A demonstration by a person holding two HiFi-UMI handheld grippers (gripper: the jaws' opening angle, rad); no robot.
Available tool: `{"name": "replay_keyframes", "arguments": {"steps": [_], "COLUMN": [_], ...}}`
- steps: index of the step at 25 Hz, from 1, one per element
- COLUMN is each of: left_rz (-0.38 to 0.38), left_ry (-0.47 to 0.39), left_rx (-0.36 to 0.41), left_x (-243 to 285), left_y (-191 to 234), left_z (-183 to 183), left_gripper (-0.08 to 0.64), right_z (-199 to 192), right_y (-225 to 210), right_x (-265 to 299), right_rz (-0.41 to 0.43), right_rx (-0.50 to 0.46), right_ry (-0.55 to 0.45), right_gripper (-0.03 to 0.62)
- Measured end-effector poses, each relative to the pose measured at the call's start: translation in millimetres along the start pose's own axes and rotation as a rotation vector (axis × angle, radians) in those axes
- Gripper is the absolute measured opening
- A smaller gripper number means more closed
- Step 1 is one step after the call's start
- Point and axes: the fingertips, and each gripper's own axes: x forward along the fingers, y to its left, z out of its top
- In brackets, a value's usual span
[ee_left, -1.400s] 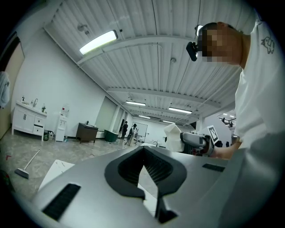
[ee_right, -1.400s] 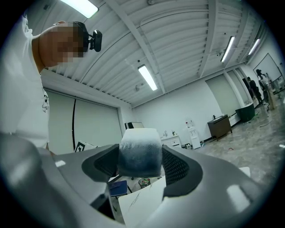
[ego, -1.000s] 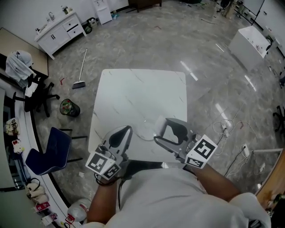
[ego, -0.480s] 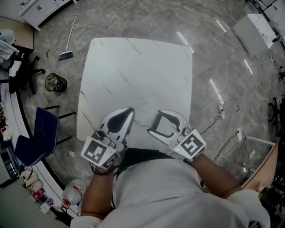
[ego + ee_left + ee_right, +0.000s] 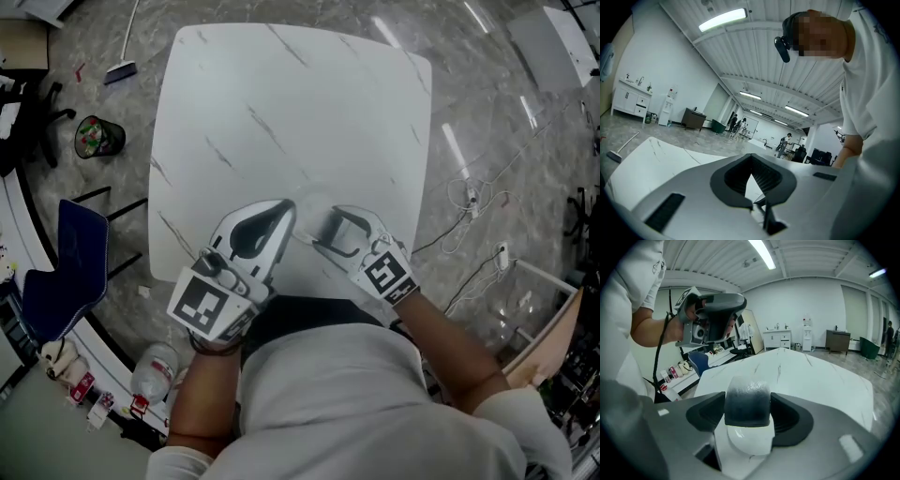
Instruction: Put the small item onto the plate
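A white marble table [image 5: 281, 103] fills the head view. My right gripper [image 5: 316, 229] sits over its near edge, shut on a small translucent item [image 5: 746, 404] with a dark top and pale base. In the head view that item shows only as a faint glassy patch [image 5: 314, 210] at the jaw tips. My left gripper [image 5: 284, 212] is just to its left, jaws meeting at the tips with nothing visible between them. In its own view the left gripper [image 5: 757, 202] points across the table [image 5: 642, 159]. I cannot make out a plate in any view.
On the floor to the left are a blue chair [image 5: 70, 262], a waste bin [image 5: 91, 136] and a broom [image 5: 120, 61]. Cables [image 5: 469, 197] lie on the floor to the right. A person's torso crowds the near table edge.
The head camera has tipped down, so the table fills more of the view. Both grippers have moved forward over the near edge and closer together.
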Motion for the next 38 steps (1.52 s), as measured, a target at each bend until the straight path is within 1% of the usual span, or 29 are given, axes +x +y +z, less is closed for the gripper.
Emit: {"name": "replay_keyframes", "arguments": {"steps": [4, 7, 9, 13, 17, 22, 27, 29, 31, 33, 36, 38], "left_rz": [0.010, 0.010, 0.018, 0.023, 0.011, 0.016, 0.011, 0.003, -0.004, -0.011, -0.023, -0.028], "left_ry": [0.041, 0.061, 0.089, 0.109, 0.106, 0.120, 0.122, 0.122, 0.118, 0.113, 0.108, 0.096], "left_rx": [-0.065, -0.076, -0.085, -0.099, -0.109, -0.112, -0.104, -0.095, -0.077, -0.052, -0.012, 0.010], "left_x": [2, 0, -3, -4, -3, -4, -5, -3, -1, 2, 5, 5], "left_y": [18, 28, 35, 41, 43, 45, 40, 36, 28, 16, -5, -21], "left_z": [-24, -39, -50, -61, -64, -68, -65, -60, -51, -40, -23, -9], "left_gripper": [0.006, 0.006, 0.006, 0.006, 0.006, 0.006, 0.006, 0.006, 0.006, 0.006, 0.006, 0.006], "right_z": [-44, -64, -70, -76, -81, -85, -73, -63, -48, -27, 10, 34], "right_y": [-10, -17, -19, -20, -21, -24, -19, -15, -11, -9, -6, 1], "right_x": [30, 44, 51, 61, 67, 69, 62, 57, 46, 28, -6, -31], "right_rz": [-0.009, -0.022, -0.028, -0.026, -0.026, -0.037, -0.025, -0.014, -0.012, -0.022, -0.044, -0.021], "right_rx": [-0.038, -0.057, -0.066, -0.089, -0.101, -0.095, -0.090, -0.089, -0.087, -0.086, -0.091, -0.078], "right_ry": [0.105, 0.155, 0.170, 0.191, 0.215, 0.224, 0.191, 0.173, 0.133, 0.070, -0.042, -0.116], "right_gripper": [0.291, 0.291, 0.291, 0.291, 0.291, 0.290, 0.290, 0.290, 0.277, 0.238, 0.144, 0.084]}}
